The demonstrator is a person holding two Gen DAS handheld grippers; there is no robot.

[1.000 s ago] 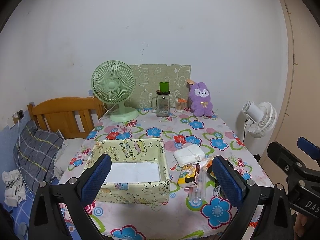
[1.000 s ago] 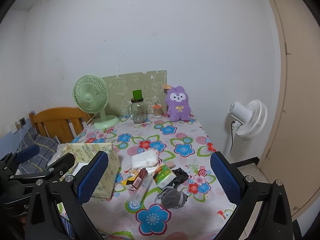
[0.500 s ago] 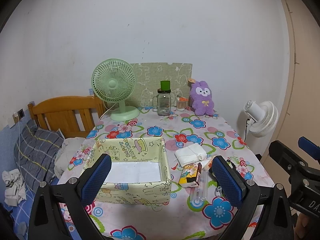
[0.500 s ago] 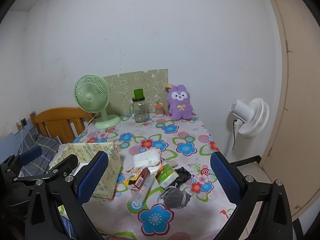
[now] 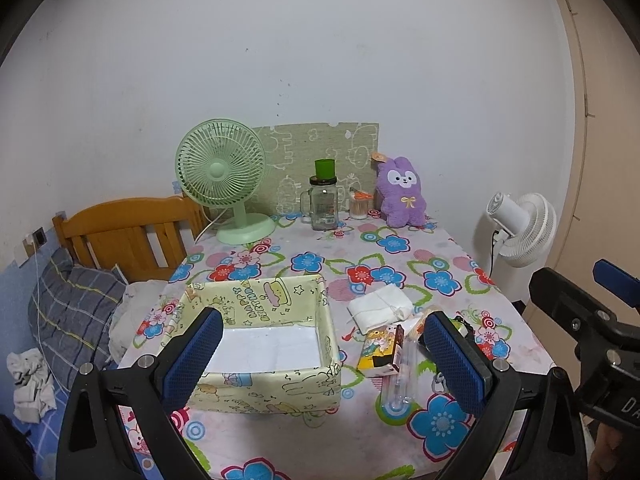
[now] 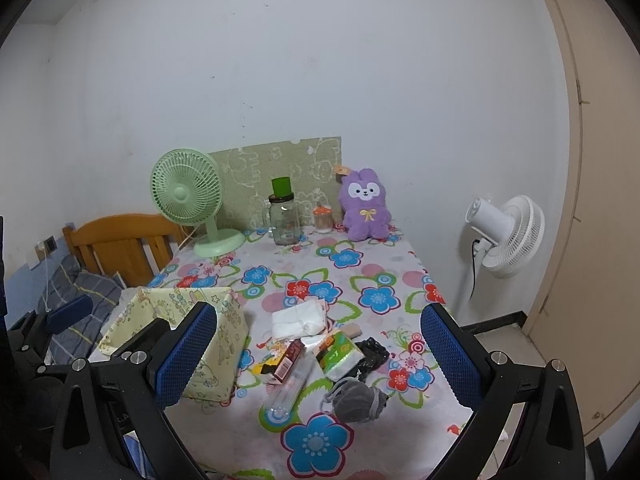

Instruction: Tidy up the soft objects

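A pale yellow patterned box stands open at the table's near left, holding nothing but a white floor. Right of it lies a folded white cloth, a green tissue pack, a grey drawstring pouch, a black item, a small snack carton and a clear tube. A purple plush rabbit sits at the far edge. My left gripper hangs open above the box's near side. My right gripper is open above the pile, holding nothing.
A green desk fan, a glass jar with a green cup on top and a small orange-lidded jar line the far edge. A white floor fan stands right of the table. A wooden headboard and bedding lie left.
Both views have pulled back and risen slightly, so the table appears a little lower and farther. Nothing on the table has moved and both grippers stay open.
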